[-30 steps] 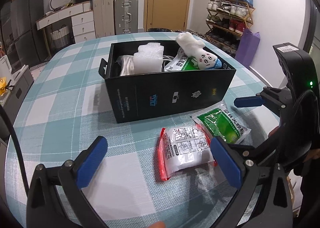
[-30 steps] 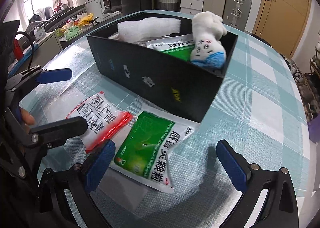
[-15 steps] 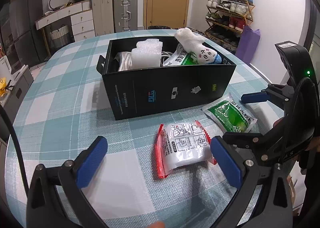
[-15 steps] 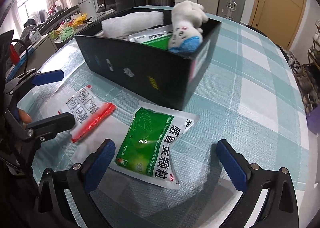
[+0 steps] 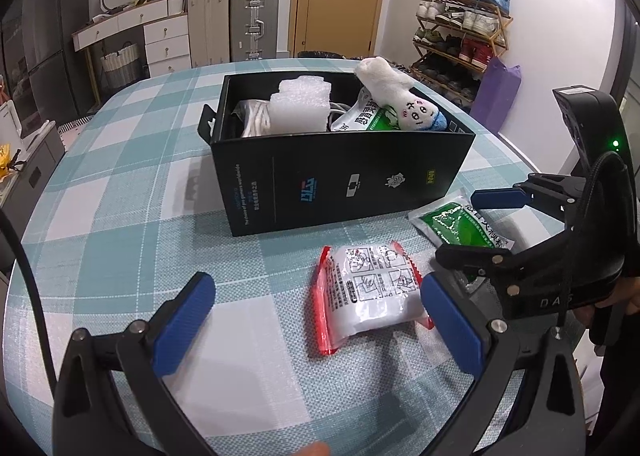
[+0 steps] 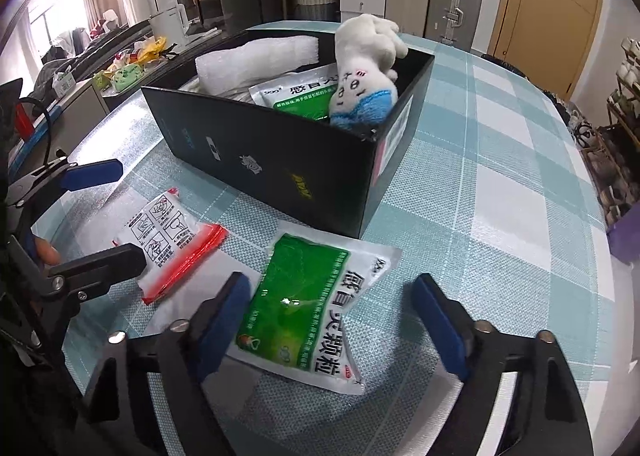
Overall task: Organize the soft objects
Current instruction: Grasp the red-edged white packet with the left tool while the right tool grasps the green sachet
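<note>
Pouches lie on the checked surface (image 5: 120, 216) just in front of the black box (image 5: 340, 180), waiting to go in with the rest. The green pouch (image 6: 308, 308) rests flat, its upper corner close to the box's near corner, and the right tongs (image 6: 328, 324) hang low over it with their blue pads apart, one pad at its left edge and the other well clear to its right. That straddle looks like the set-up for a pinch across the pouch's width; no contact can be made out yet.

The white pouch with red borders (image 5: 368, 292) lies to the left of the green one, near it but apart. The left tongs (image 5: 316, 320) are spread wide and empty, the right-hand pad just beside that pouch's edge, the other far off over bare cloth. They seem parked in line for the second pick.

Inside the box sit a foam block (image 5: 300, 108), another green pouch (image 6: 296, 92) and a plush toy (image 6: 360, 76) propped head-down against the right end, so free room is probably toward the middle and front.

Both pouches are thin and slack, so a grip near the middle or at an edge will likely let the rest droop. Lifting high enough to clear the box wall would matter.
</note>
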### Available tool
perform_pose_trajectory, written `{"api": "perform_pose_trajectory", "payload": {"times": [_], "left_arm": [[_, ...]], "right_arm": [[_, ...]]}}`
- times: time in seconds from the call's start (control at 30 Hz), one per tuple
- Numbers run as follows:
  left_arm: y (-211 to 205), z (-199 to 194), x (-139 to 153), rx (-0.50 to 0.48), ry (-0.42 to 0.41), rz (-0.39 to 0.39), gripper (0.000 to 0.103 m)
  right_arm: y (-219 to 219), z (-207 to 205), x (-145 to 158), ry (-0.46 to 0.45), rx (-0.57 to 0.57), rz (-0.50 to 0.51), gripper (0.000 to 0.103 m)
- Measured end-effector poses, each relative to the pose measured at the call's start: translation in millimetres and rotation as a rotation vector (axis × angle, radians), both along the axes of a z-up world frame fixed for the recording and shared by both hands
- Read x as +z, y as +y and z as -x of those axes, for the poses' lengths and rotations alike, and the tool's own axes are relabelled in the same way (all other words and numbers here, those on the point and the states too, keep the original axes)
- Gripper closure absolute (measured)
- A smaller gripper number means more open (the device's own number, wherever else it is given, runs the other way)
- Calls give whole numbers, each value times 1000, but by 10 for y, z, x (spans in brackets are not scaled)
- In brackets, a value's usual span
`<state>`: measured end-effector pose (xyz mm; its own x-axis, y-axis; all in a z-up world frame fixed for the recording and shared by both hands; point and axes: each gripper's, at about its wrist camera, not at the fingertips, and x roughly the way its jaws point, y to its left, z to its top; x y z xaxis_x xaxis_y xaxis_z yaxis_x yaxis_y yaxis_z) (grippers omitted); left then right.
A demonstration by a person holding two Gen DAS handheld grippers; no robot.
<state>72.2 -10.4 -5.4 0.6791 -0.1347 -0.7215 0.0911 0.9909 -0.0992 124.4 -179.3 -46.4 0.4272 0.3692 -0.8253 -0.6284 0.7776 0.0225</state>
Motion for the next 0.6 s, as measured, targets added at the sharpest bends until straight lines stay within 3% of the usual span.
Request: {"api": "perform_pose_trajectory", "payload": {"times": [0.13,0.2,0.6], "left_arm": [[0,-4,-2,3,1,-1,0],[3,-6,-4,5,2,2,0],[1,-6,-10,2,7,3,0]], "right_arm": [[-12,29,18,-4,14,-4,35],[-13,52,27,-3,29,-4,46],[-29,120,41,-14,82,-16,62]]}}
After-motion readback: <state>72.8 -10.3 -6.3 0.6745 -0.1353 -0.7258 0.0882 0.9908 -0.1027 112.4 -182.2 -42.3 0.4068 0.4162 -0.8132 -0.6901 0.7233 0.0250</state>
